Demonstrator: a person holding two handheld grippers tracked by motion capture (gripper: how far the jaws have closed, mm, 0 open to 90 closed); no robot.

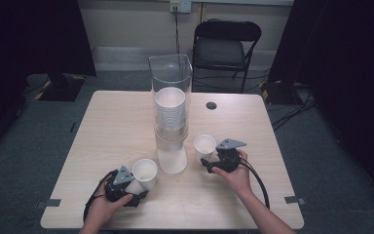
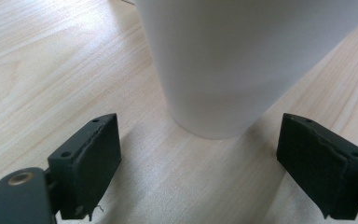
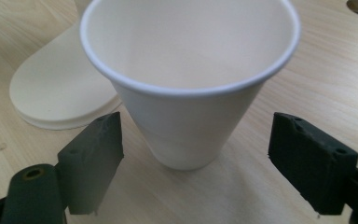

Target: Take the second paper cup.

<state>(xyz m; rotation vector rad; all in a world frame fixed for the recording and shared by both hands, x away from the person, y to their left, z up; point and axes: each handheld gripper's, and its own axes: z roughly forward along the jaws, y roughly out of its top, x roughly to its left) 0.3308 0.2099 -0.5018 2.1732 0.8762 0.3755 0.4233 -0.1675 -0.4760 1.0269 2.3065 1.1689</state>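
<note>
On the near left of the pale wooden desk (image 1: 117, 122), the left hand-held gripper (image 1: 139, 187) rests in the person's left hand (image 1: 108, 204) with its black jaws spread wide. A white paper cup (image 1: 145, 173) stands upright just beyond them; in the left gripper view the same cup (image 2: 223, 65) sits between the jaw tips, and neither pad touches its wall.

At the middle of the desk rises a tall clear plastic dispenser tube (image 1: 171, 73) holding a stack of white paper cups (image 1: 170, 109), with a whitish rounded base (image 1: 171, 160) under it. In the right gripper view that flat base (image 3: 58, 91) lies to the left behind the nearer cup.

Right of the tube, a second white paper cup (image 1: 204, 145) stands upright on the desk, mouth up. The right hand-held gripper (image 1: 205, 163), held in the person's right hand (image 1: 236, 175), points at it from the near right. Its jaws are parted wide, and the cup (image 3: 189, 88) stands between them with a gap on each side, free of both pads.

Far behind the desk stands a black folding chair (image 1: 226, 46).
</note>
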